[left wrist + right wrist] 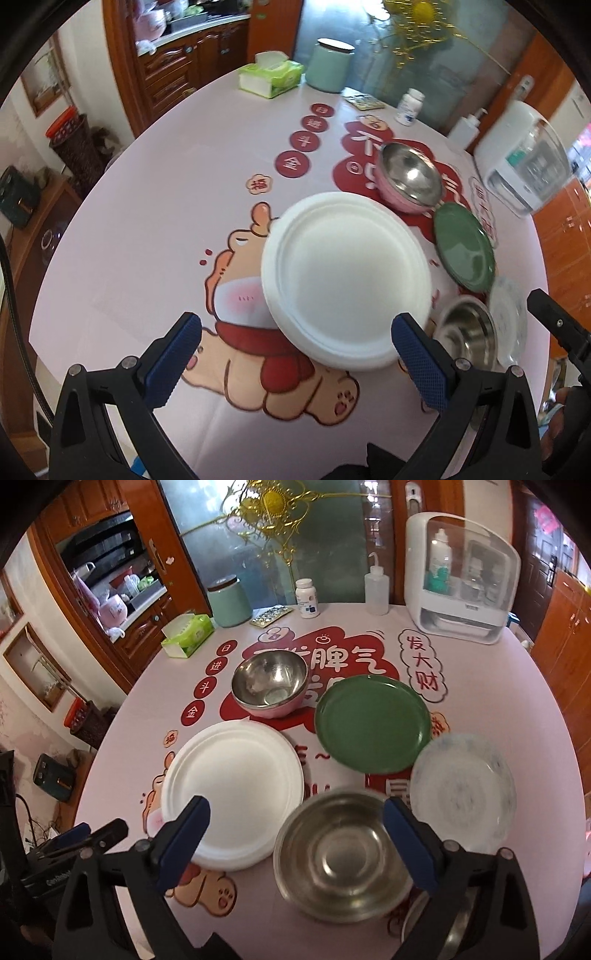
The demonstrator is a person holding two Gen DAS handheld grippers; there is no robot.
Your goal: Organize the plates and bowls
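A white paper plate (347,277) (236,797) lies on the pink table, with a green plate (463,245) (373,723) and a clear glass plate (509,321) (463,792) to its right. A pink-sided steel bowl (410,177) (271,685) sits behind them. A plain steel bowl (467,332) (340,854) sits at the front. My left gripper (295,354) is open and empty, just short of the white plate's near rim. My right gripper (295,840) is open and empty, over the plain steel bowl's left part.
At the table's far edge stand a tissue box (188,635), a mint canister (229,602), a pill bottle (307,598), a squeeze bottle (376,590) and a white appliance (458,579). A foil blister pack (271,616) lies by the canister. Wooden cabinets surround the table.
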